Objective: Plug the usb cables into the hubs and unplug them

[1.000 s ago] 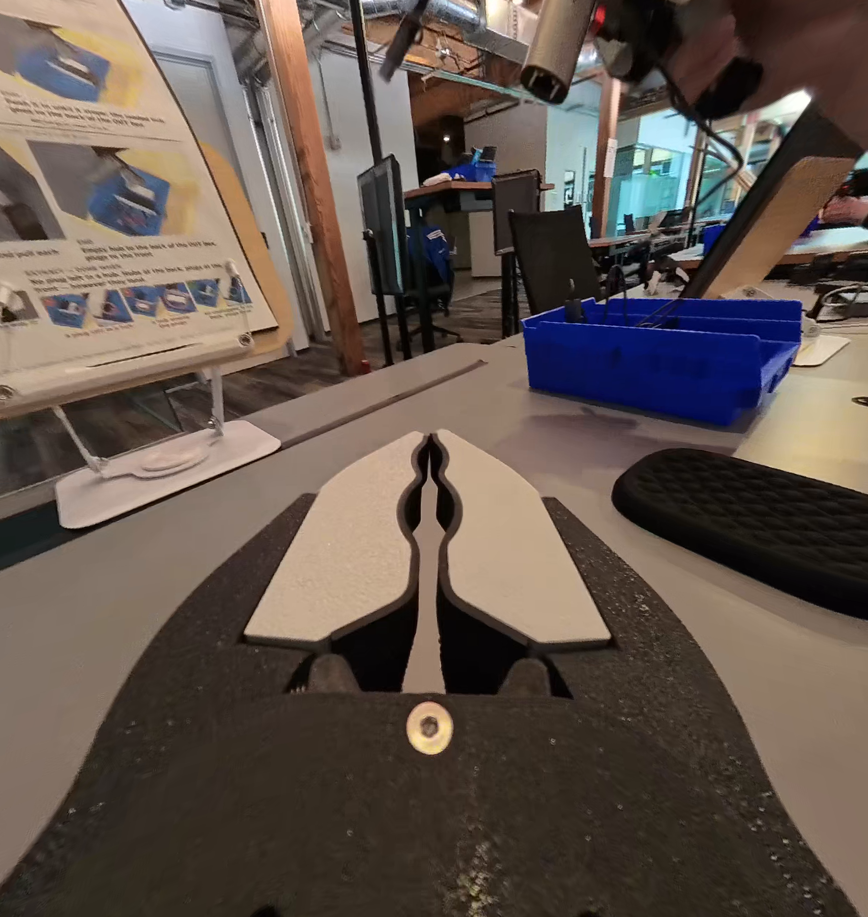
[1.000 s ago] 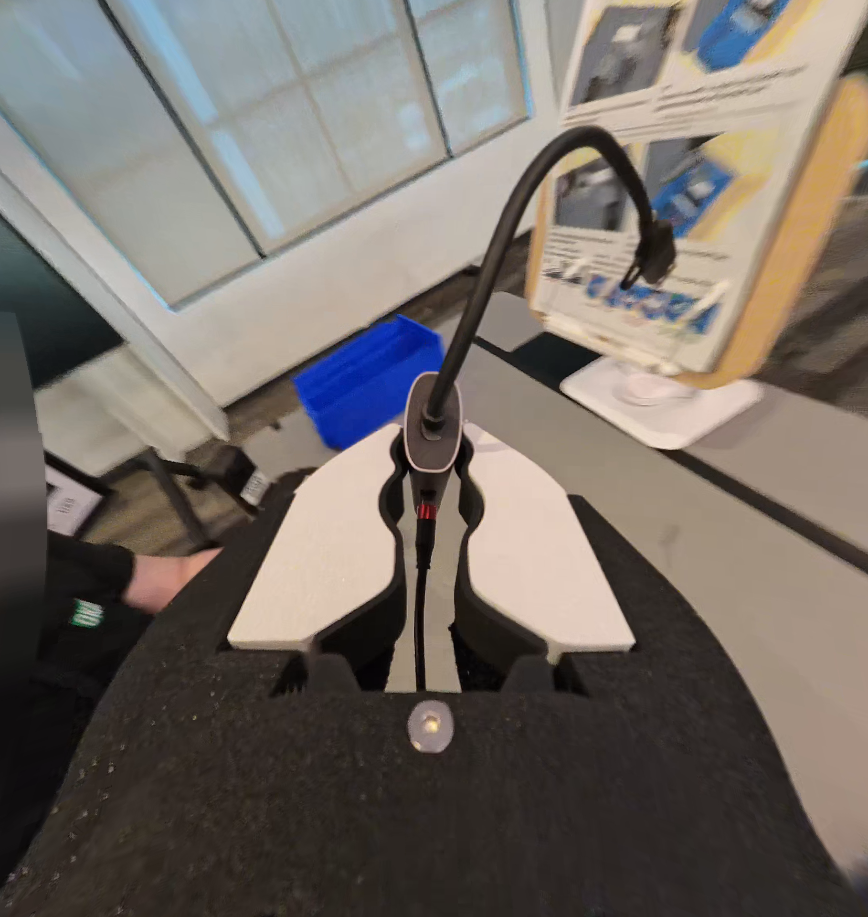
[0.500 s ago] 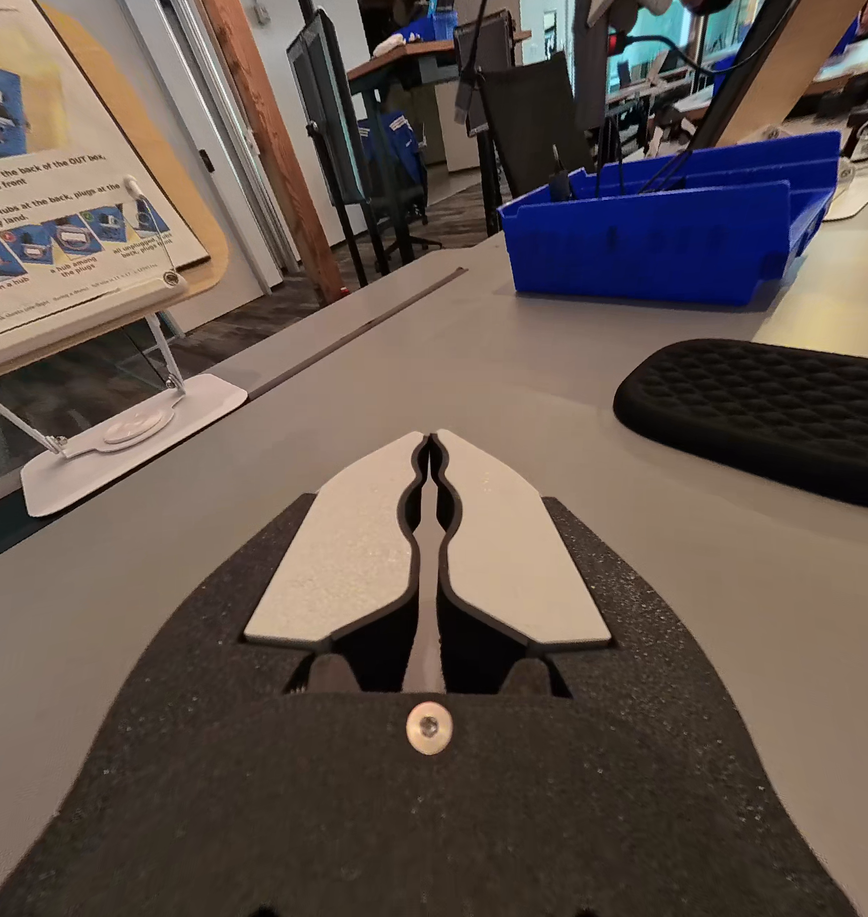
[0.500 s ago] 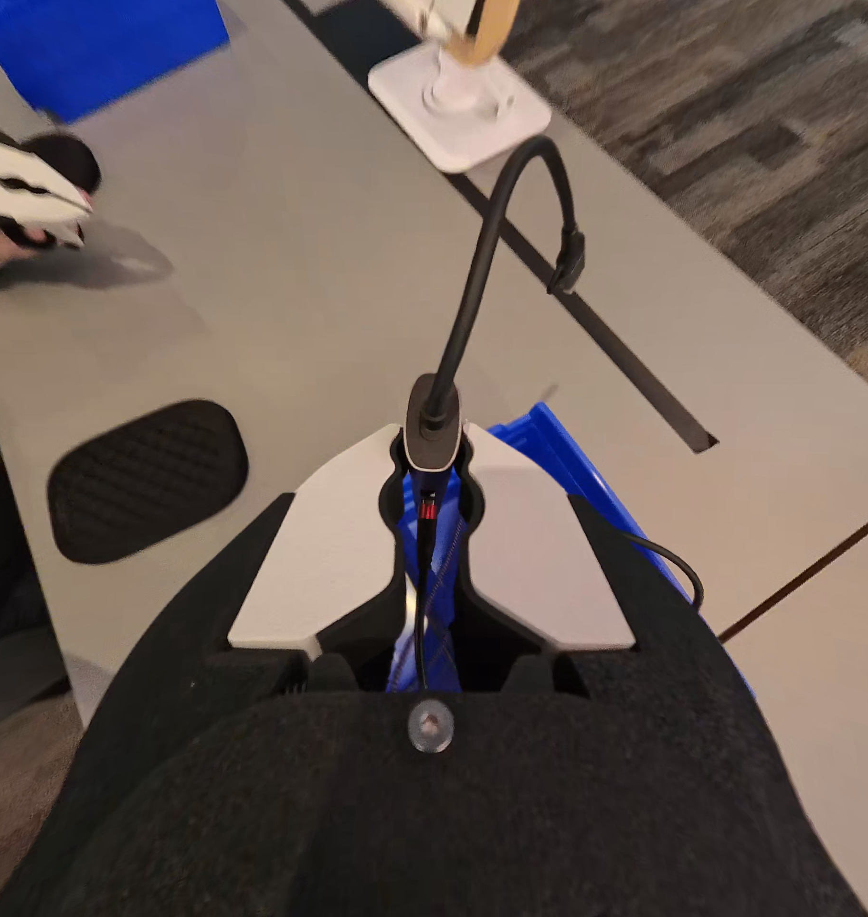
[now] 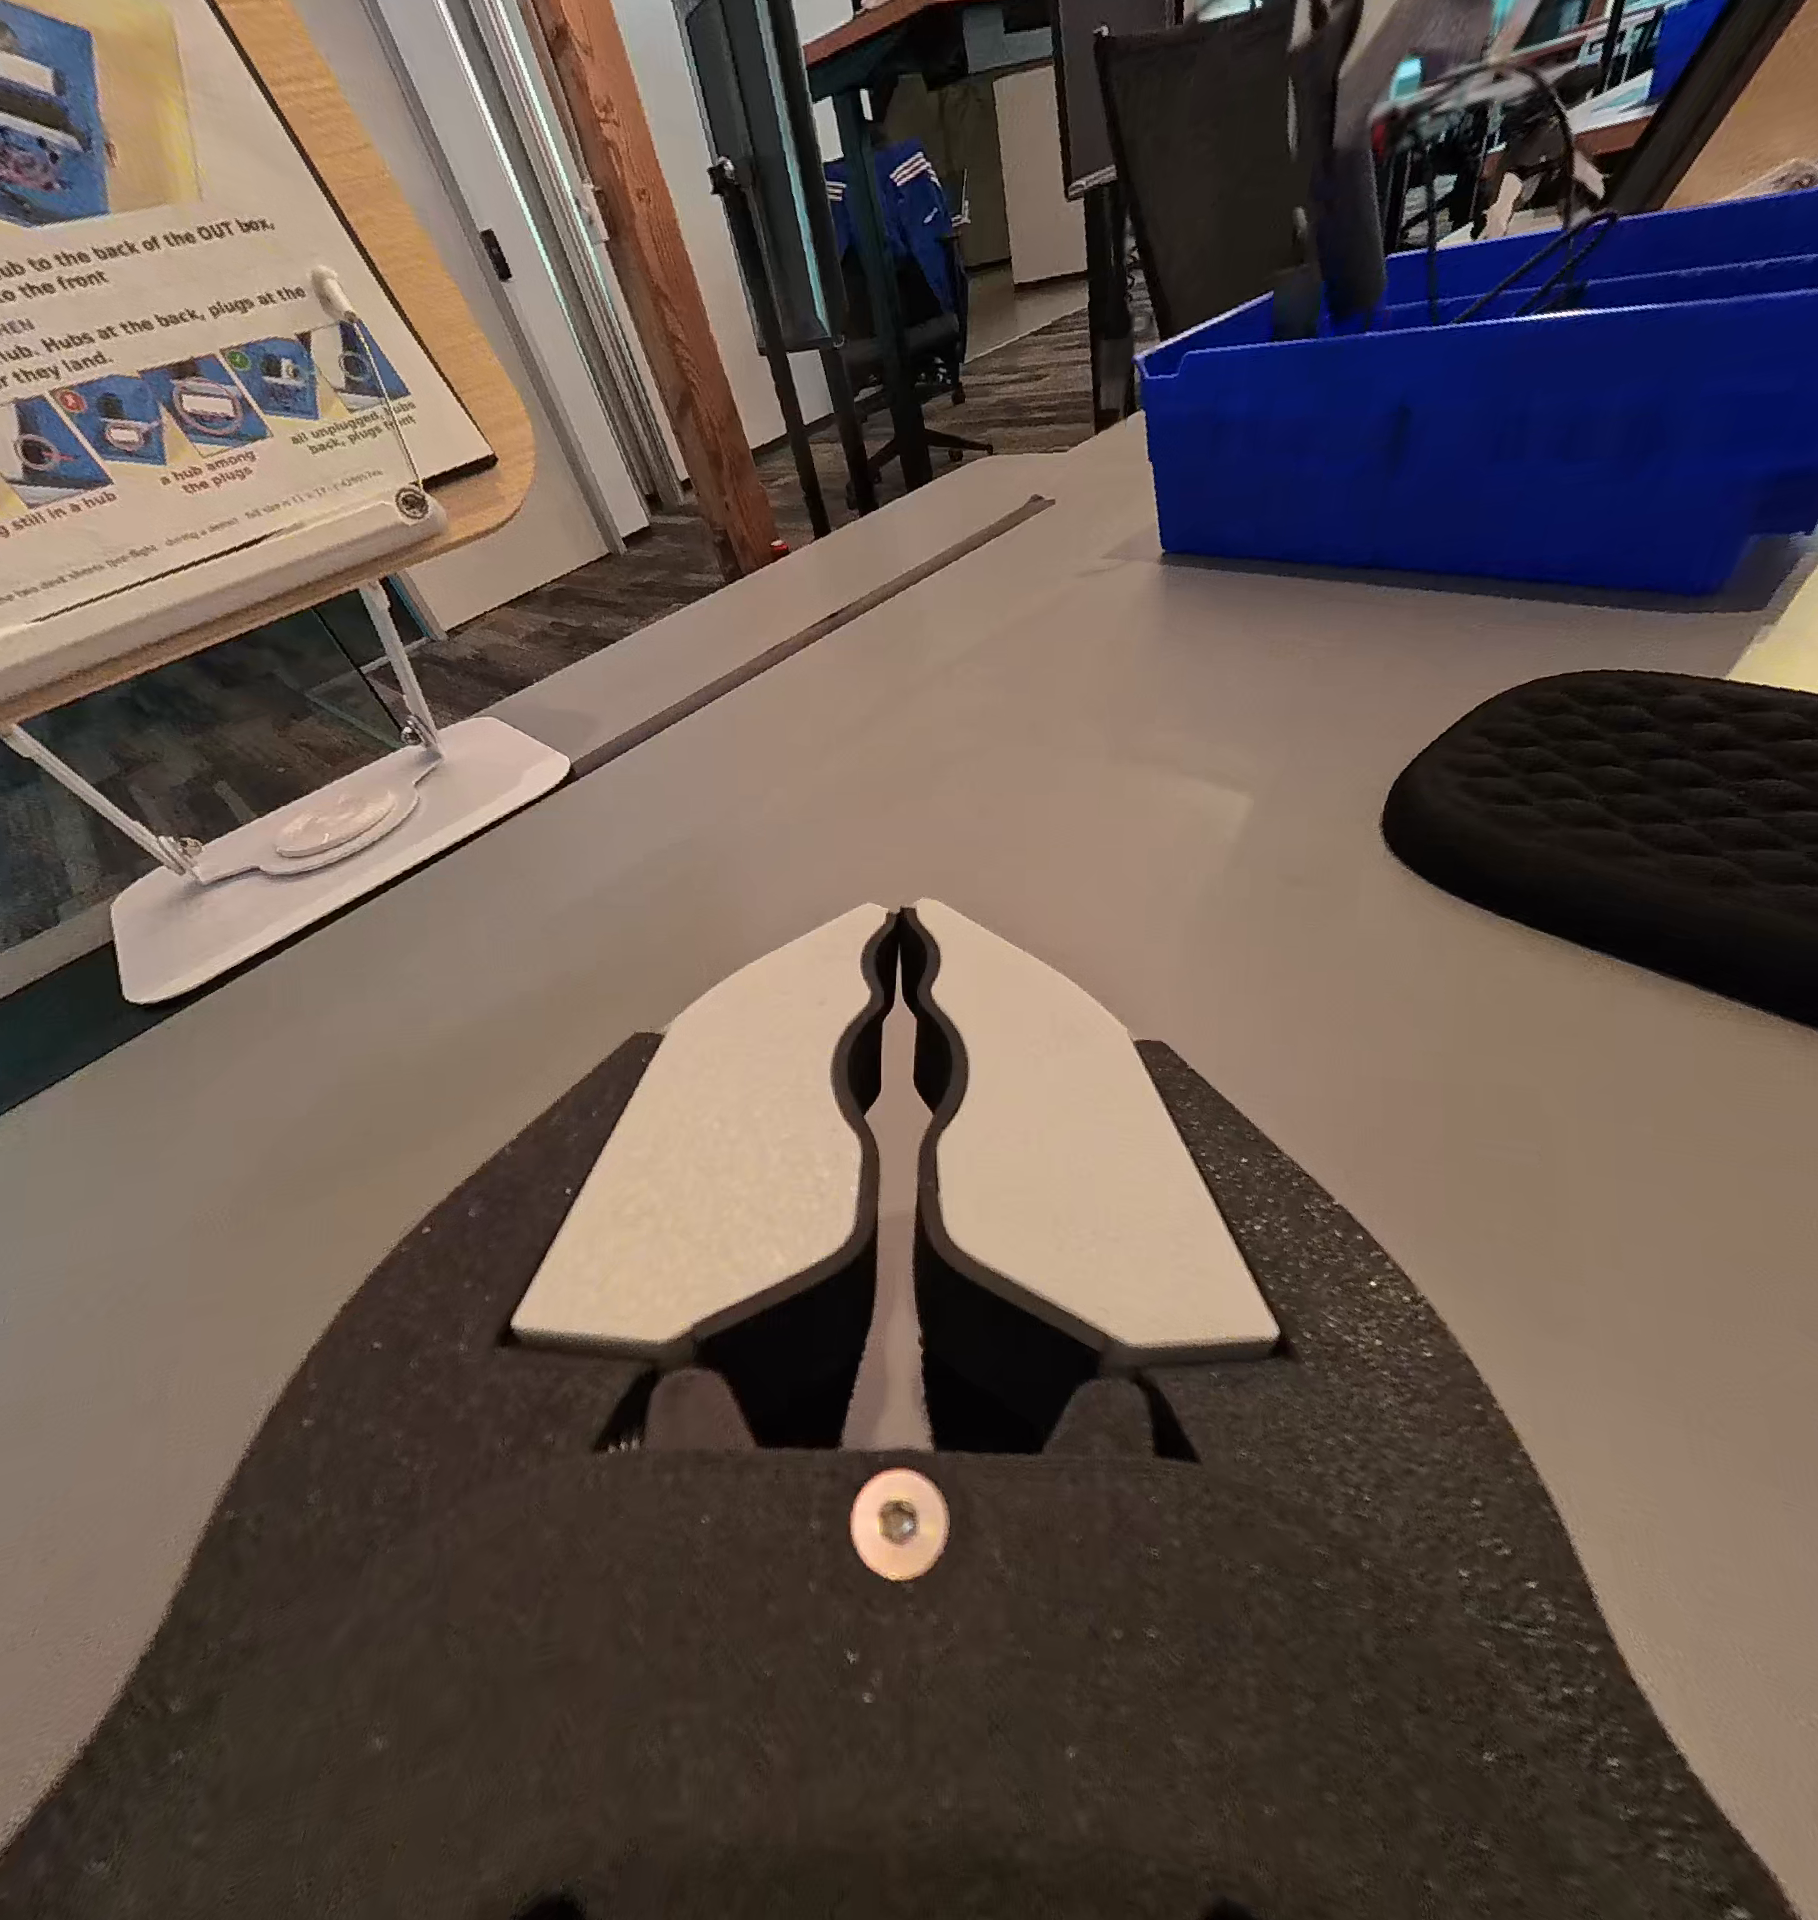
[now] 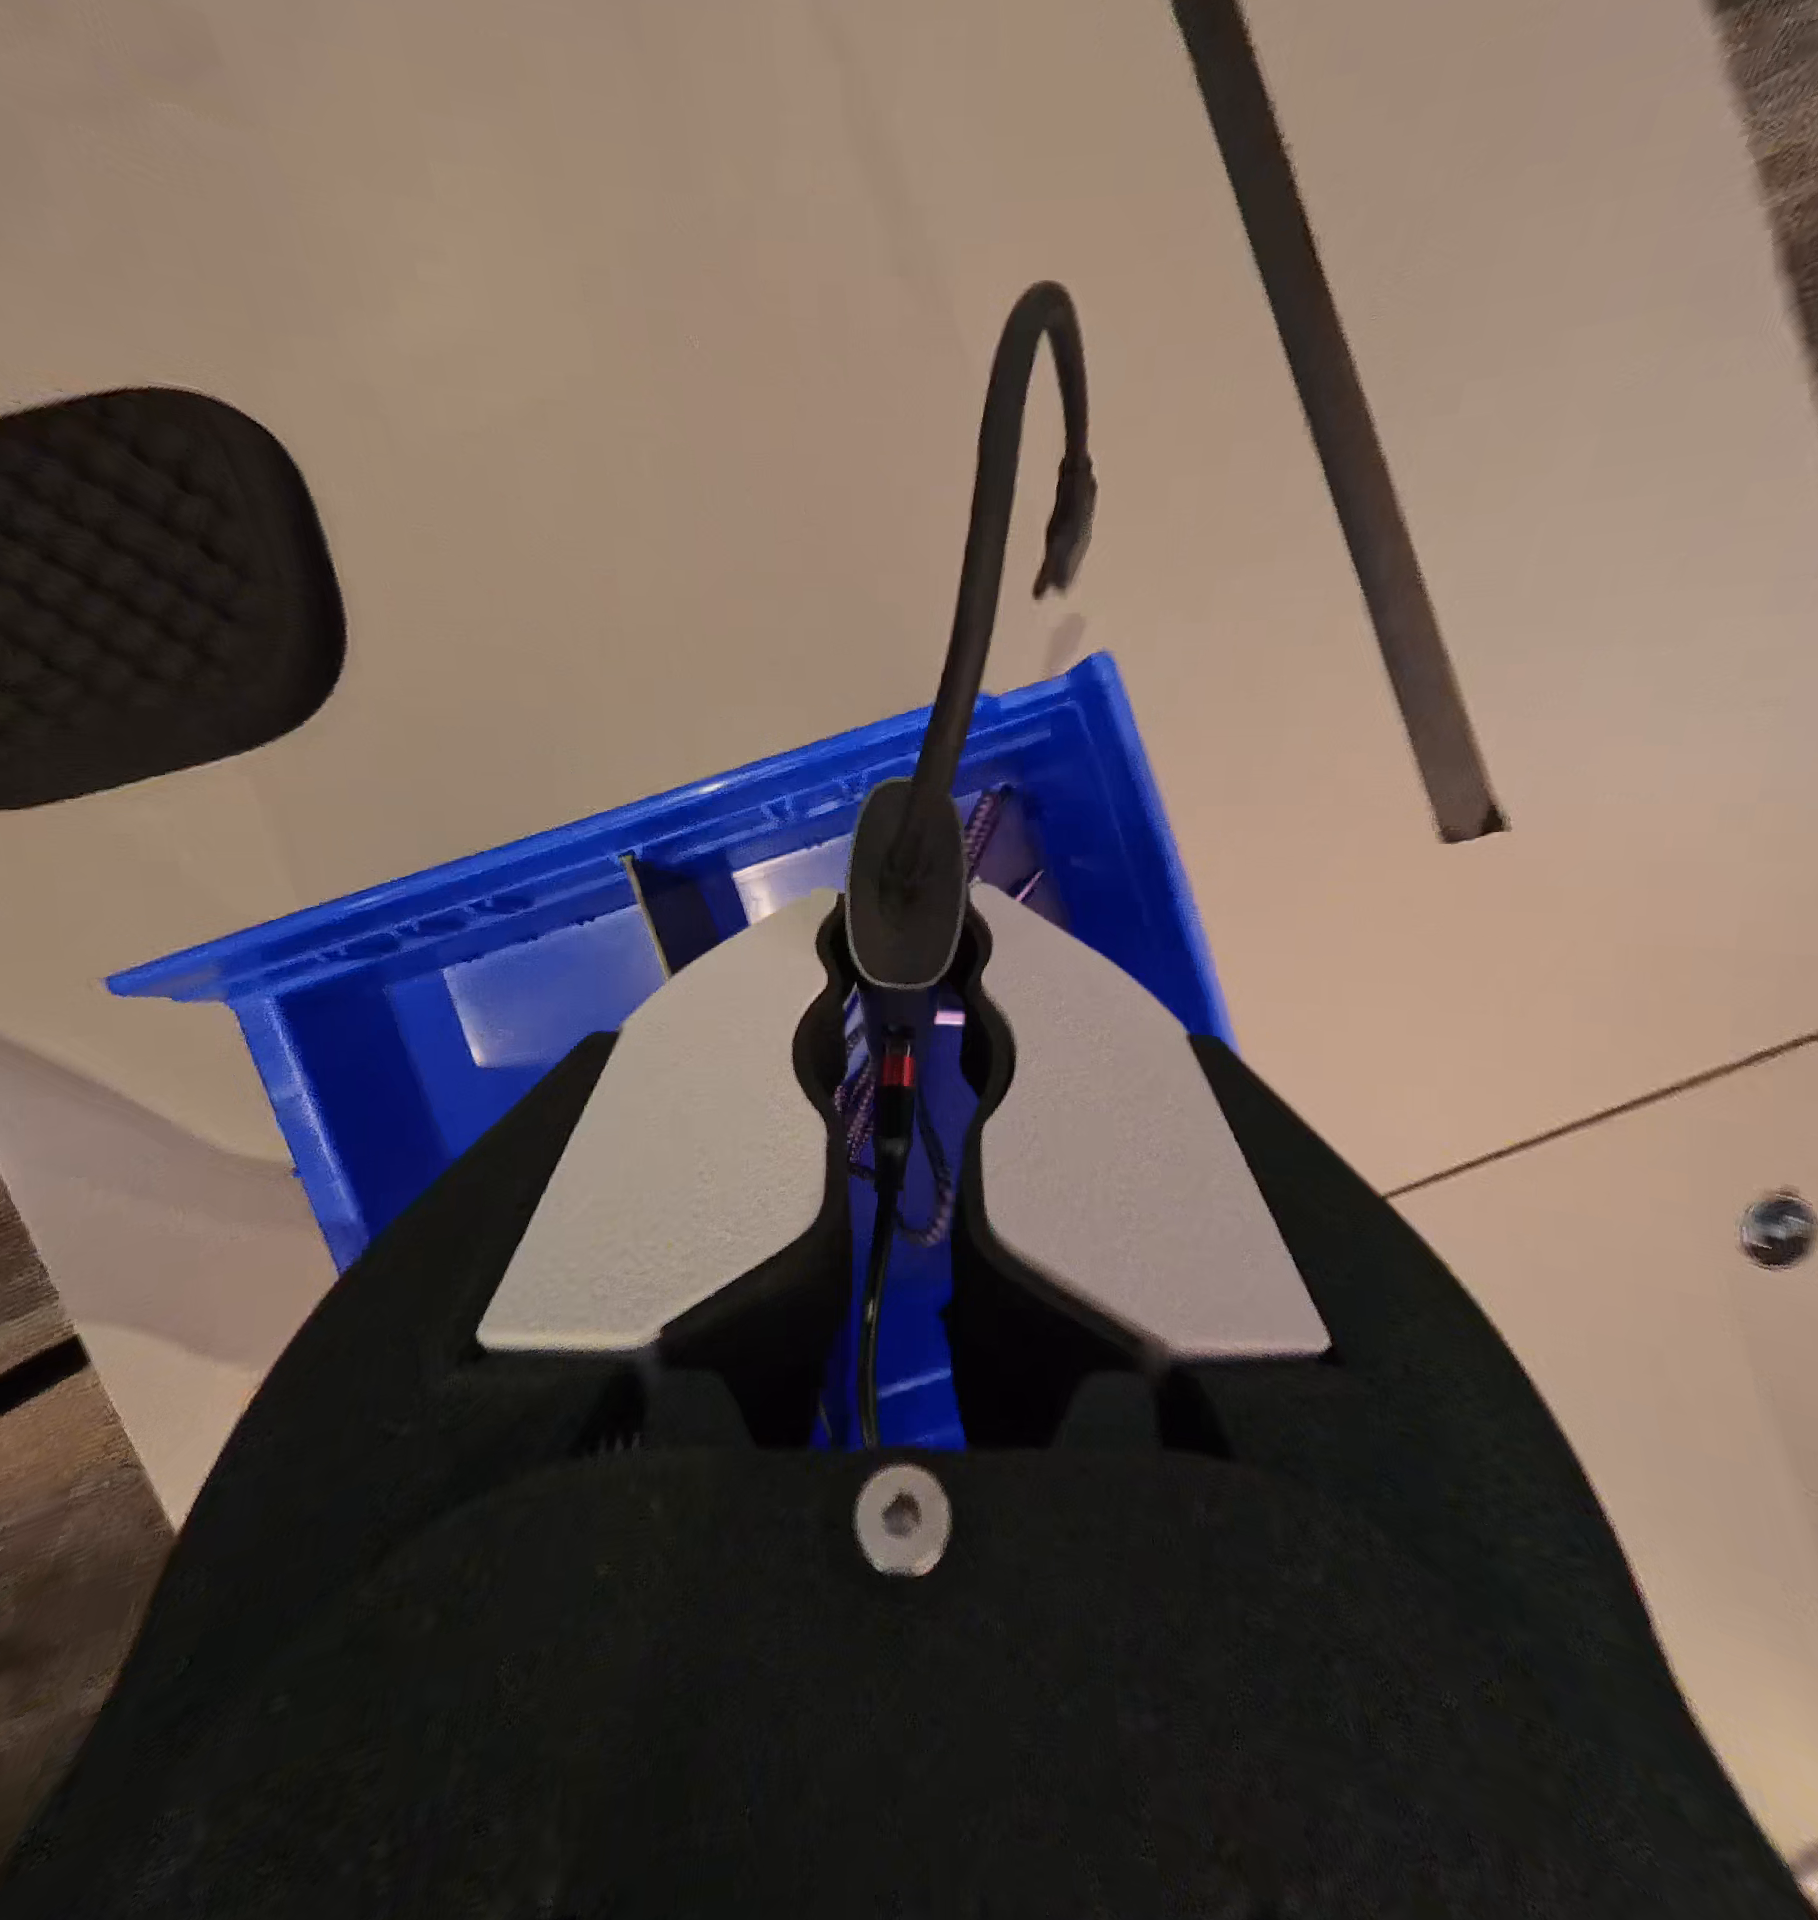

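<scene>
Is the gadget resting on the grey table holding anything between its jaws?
No. The left gripper has its jaws shut with nothing between them, only the bare grey table ahead.

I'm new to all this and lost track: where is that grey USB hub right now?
In the right wrist view, the hub is clamped at the tips of the right hand-held gripper, held above the blue bin, its short black cable arching upward.
</scene>
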A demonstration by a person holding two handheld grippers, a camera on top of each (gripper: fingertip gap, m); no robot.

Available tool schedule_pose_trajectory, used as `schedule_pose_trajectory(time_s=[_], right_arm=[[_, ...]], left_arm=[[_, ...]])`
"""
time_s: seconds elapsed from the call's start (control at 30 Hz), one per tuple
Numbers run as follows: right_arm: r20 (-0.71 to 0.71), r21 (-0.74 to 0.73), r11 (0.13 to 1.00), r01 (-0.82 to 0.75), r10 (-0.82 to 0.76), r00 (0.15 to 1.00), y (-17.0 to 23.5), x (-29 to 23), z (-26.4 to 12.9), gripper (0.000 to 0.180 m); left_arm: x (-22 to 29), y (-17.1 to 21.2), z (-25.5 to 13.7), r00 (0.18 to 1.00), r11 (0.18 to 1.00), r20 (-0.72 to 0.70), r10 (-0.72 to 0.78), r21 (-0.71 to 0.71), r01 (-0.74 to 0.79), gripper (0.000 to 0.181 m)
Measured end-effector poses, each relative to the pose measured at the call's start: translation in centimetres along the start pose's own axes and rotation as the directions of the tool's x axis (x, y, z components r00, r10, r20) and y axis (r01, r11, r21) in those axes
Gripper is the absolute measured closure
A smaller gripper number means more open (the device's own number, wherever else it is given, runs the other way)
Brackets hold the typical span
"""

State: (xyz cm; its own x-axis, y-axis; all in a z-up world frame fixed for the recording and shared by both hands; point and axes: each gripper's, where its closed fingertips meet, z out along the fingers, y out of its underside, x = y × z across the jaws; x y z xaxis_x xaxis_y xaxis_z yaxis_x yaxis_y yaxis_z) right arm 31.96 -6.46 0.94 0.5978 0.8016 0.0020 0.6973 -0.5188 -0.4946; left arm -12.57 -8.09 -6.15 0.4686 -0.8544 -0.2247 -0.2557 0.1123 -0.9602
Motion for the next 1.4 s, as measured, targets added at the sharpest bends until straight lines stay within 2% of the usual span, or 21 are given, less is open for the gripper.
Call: schedule_pose_trajectory(time_s=[0.13, 0.33, 0.43, 0.57, 0.7, 0.9, 0.93, 1.07, 1.2, 1.4], right_arm=[[-0.083, 0.014, 0.999, 0.031, -0.03, 0.996, -2.0, 0.7, -4.4, 0.162], [-0.246, 0.042, 0.985, 0.168, -0.153, 0.957, -6.3, 1.8, -9.9, 0.162], [-0.371, 0.023, 0.956, 0.293, -0.264, 0.89, -7.3, 2.9, -10.4, 0.162], [-0.453, 0.032, 0.913, 0.406, -0.349, 0.821, -6.5, 3.0, -8.6, 0.162], [-0.422, 0.093, 0.904, 0.418, -0.345, 0.838, -3.5, 1.6, -5.5, 0.162], [-0.274, 0.168, 0.952, 0.254, -0.203, 0.94, 1.8, 0.7, -1.8, 0.162], [-0.264, 0.215, 0.947, 0.24, -0.181, 0.947, 1.8, 0.5, -2.0, 0.163], [-0.23, 0.24, 0.963, 0.123, -0.067, 0.971, 3.1, 1.1, -3.1, 0.163], [-0.124, 0.313, 0.95, 0.003, 0.038, 0.992, 3.6, 1.0, -3.4, 0.162], [-0.02, 0.256, 0.964, -0.077, 0.085, 0.996, 6.1, 0.4, -2.1, 0.162]], left_arm=[[0.1, 0.1, 0.2, 1.0, 1.0, -0.002, 0.011, -0.009, -0.011, 0.181], [0.2, 0.0, 0.2, 0.998, 0.998, 0.007, 0.056, -0.011, -0.055, 0.181], [0.2, 0.0, 0.0, 0.997, 0.997, 0.018, 0.081, -0.009, -0.081, 0.181], [-0.2, 0.0, -0.3, 0.996, 0.996, 0.043, 0.084, 0.0, -0.084, 0.181], [-0.7, 0.0, -0.2, 0.997, 0.998, 0.051, 0.064, 0.002, -0.064, 0.181], [-0.4, 0.2, 0.3, 0.997, 0.997, 0.042, 0.072, -0.015, -0.071, 0.181], [-0.3, 0.2, 0.3, 0.996, 0.997, 0.04, 0.075, -0.018, -0.074, 0.181], [0.0, 0.4, 0.3, 0.995, 0.996, 0.042, 0.09, -0.028, -0.089, 0.181], [0.0, 0.4, 0.3, 0.995, 0.996, 0.043, 0.089, -0.031, -0.087, 0.181], [0.2, 0.4, 0.3, 0.995, 0.995, 0.038, 0.093, -0.031, -0.092, 0.181]])
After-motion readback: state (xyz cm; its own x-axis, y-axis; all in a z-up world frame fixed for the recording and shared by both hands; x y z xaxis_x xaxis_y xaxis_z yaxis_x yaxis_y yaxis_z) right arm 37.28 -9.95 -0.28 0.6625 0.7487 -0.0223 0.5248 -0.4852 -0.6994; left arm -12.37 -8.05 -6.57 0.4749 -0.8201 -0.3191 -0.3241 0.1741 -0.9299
